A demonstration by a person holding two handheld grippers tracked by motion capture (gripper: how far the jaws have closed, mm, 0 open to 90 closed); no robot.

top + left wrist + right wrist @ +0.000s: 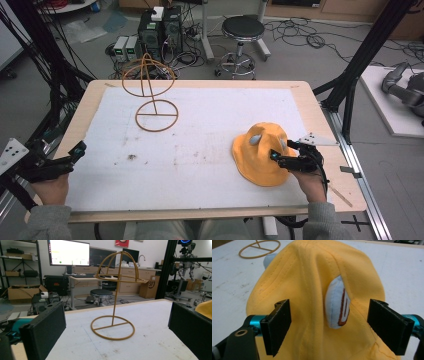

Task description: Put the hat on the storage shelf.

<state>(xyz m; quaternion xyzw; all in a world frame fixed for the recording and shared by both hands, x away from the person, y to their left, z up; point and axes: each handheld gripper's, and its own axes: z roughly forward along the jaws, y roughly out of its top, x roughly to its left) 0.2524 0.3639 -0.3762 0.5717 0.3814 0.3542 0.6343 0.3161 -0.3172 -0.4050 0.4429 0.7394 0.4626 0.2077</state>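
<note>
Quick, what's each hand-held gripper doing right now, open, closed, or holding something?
Left hand-held gripper: open, holding nothing.
Right hand-held gripper: open, jaws either side of the yellow fabric hat, not yet pressing it.

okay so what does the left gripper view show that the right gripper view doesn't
Left gripper view: the wire hat stand whole, with its upright post and dome, the left gripper open with nothing between its jaws, and a lab behind with a lit monitor and a round stool.

Right gripper view: the crown of the yellow hat close up, its small white ear with brown stitching, between the right gripper's spread jaws.

Both: the white table cover, the stand's ring base and some yellow hat.
</note>
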